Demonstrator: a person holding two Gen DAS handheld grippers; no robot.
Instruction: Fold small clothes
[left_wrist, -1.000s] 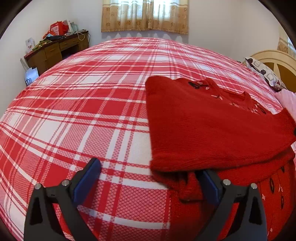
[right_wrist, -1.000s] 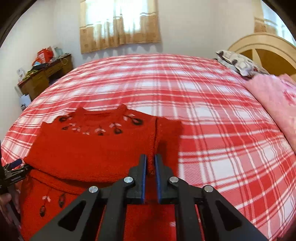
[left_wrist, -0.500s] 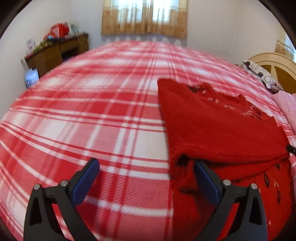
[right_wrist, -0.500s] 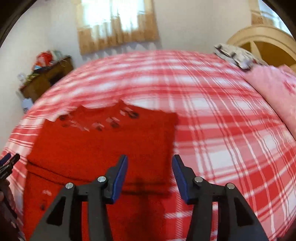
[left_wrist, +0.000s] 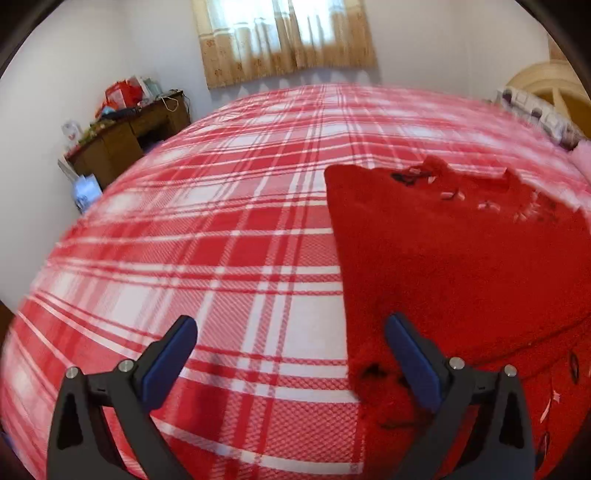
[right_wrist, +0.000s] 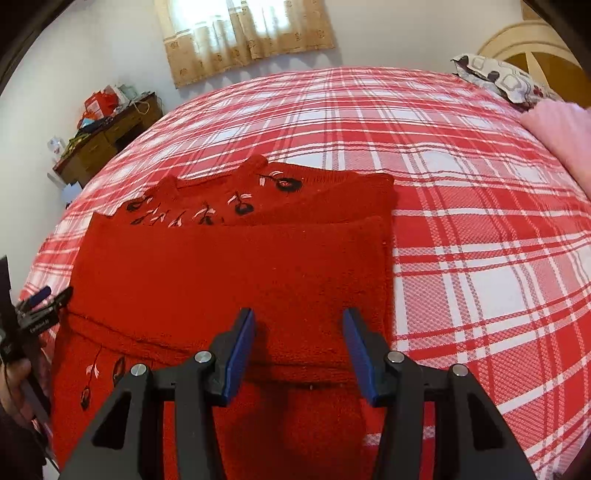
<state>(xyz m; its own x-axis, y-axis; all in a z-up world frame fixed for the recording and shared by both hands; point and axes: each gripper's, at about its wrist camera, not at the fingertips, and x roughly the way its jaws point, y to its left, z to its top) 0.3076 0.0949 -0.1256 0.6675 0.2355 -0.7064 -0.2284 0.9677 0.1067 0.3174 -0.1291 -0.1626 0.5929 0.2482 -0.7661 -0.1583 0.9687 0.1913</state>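
A small red knitted sweater (right_wrist: 236, 273) with black and white embroidery lies on the red plaid bed (right_wrist: 461, 229), its sleeves folded across the chest. It also shows in the left wrist view (left_wrist: 461, 266) at the right. My right gripper (right_wrist: 299, 350) is open and empty, just above the folded sleeve near the sweater's right edge. My left gripper (left_wrist: 291, 358) is wide open and empty at the sweater's left edge, its right finger (left_wrist: 413, 358) over the knit. The left gripper (right_wrist: 44, 299) also shows at the far left of the right wrist view.
A pink cloth (right_wrist: 561, 136) and a patterned pillow (right_wrist: 498, 79) lie at the bed's right by a wooden headboard (right_wrist: 532, 51). A cluttered wooden desk (left_wrist: 129, 140) stands against the left wall. A curtained window (left_wrist: 288, 40) is behind the bed.
My right gripper opened and let go of the sleeve, which now lies flat across the sweater. My left gripper stayed open and shifted a little along the sweater's left edge.
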